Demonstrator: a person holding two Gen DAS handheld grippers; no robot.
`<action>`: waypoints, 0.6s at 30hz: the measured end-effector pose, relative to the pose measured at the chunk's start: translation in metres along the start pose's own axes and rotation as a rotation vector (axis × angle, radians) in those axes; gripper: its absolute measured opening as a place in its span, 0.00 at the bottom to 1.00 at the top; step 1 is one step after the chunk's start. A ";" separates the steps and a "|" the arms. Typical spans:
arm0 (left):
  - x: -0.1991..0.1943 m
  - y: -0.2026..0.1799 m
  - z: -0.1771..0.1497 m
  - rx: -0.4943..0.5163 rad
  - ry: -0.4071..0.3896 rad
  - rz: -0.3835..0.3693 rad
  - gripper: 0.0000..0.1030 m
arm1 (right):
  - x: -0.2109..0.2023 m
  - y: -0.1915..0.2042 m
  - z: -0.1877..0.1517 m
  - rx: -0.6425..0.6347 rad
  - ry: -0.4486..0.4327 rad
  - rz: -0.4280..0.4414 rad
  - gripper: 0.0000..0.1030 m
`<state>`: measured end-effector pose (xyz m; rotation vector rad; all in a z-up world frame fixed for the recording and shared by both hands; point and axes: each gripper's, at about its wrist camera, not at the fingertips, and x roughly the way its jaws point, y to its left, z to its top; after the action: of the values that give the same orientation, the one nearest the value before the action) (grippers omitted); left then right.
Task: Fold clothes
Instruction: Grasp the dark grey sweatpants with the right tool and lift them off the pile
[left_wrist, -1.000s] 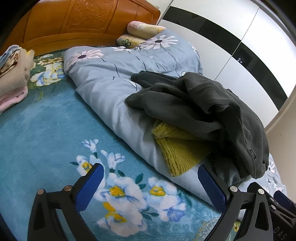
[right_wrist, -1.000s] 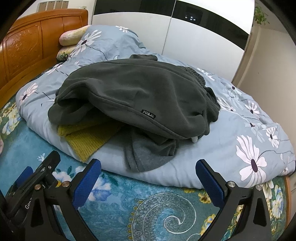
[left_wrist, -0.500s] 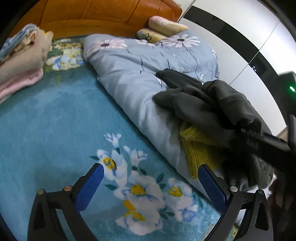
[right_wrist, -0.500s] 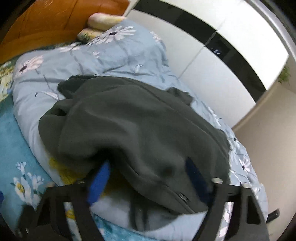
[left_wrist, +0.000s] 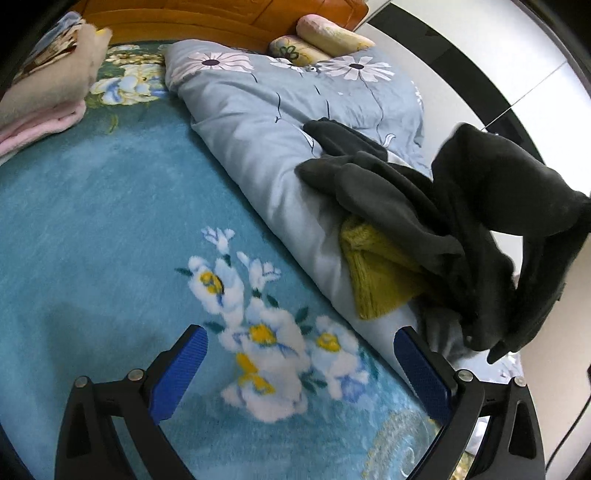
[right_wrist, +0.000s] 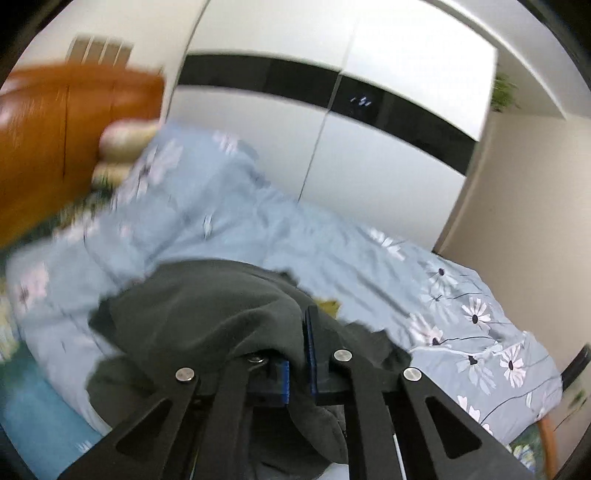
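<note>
Change: right gripper (right_wrist: 299, 354) jaws just closed, now pinching dark grey fleece garment (left_wrist: 491, 206), lifted from earlier heap.
Left gripper (left_wrist: 301, 363): jaws spread, empty, above plush teal floral bedspread (left_wrist: 92, 221).
Textures: mustard ribbed knit (left_wrist: 373, 273) beneath fleece, on smooth pale-blue daisy quilt (left_wrist: 266, 122).
Room: open bedspread leftward.

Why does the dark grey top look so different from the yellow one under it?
The dark grey garment is smooth fleece, while the yellow knit is ribbed and woolly. The grey one is pinched in the right gripper and pulled up; the yellow one lies flat, half buried. The grey one shows far more cloth. Both rest on the flowered blue duvet.
</note>
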<state>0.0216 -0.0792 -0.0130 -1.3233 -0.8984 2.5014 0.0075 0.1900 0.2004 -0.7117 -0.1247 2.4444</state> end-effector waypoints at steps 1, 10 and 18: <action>-0.006 0.001 -0.001 -0.009 -0.008 -0.021 0.99 | -0.013 -0.010 0.005 0.027 -0.018 0.011 0.07; -0.059 0.002 -0.022 -0.051 0.021 -0.192 1.00 | -0.158 -0.089 0.010 0.076 -0.180 0.026 0.07; -0.090 0.001 -0.034 -0.041 0.055 -0.223 1.00 | -0.277 -0.186 -0.023 0.187 -0.254 -0.093 0.07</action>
<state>0.1023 -0.1020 0.0346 -1.2224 -1.0279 2.2798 0.3047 0.1868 0.3535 -0.3064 -0.0262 2.4079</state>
